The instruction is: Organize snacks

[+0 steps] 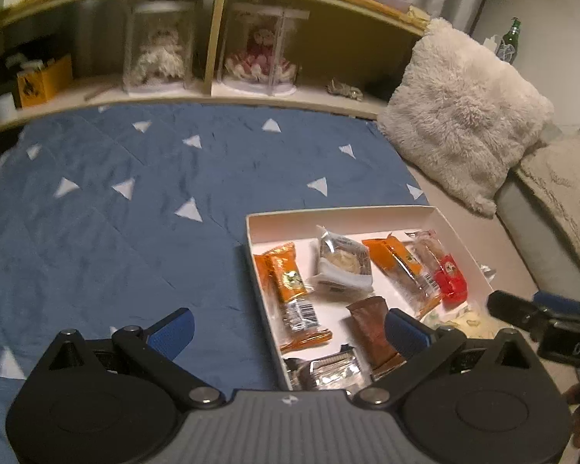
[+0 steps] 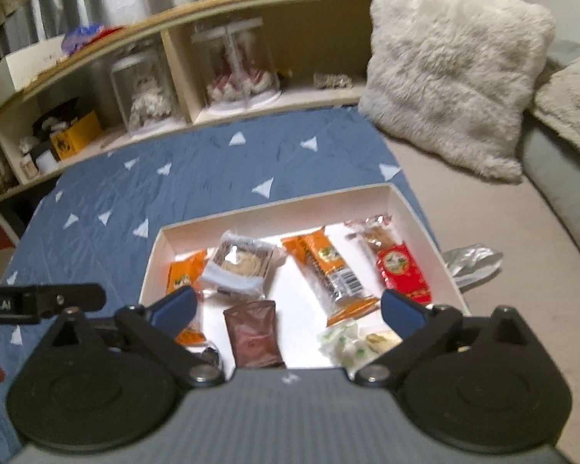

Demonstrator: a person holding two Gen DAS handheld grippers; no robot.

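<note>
Right now both of my tools hang empty. My right gripper [image 2: 288, 307] is spread wide above the near end of the white box [image 2: 278, 205], with the brown packet [image 2: 253, 334] just ahead between its fingers and the green-and-white candy wrapper [image 2: 342, 342] inside its right finger. My left gripper [image 1: 290, 326] is equally spread, straddling the box's left wall [image 1: 261, 297]; the orange bar [image 1: 294, 290] lies ahead between its fingers, and a clear foil-lined pack [image 1: 330, 371] sits close under its body.

Farther out rest the round cake pack [image 2: 239, 266], a second orange bar [image 2: 330, 274] and the red packet [image 2: 404, 274]. Beyond the box's right wall, a silver wrapper [image 2: 471, 263] lies on the beige mattress.

I judge collecting nearly done; the silver wrapper seems the last stray. Next I should swing the right gripper over and pinch it.
</note>
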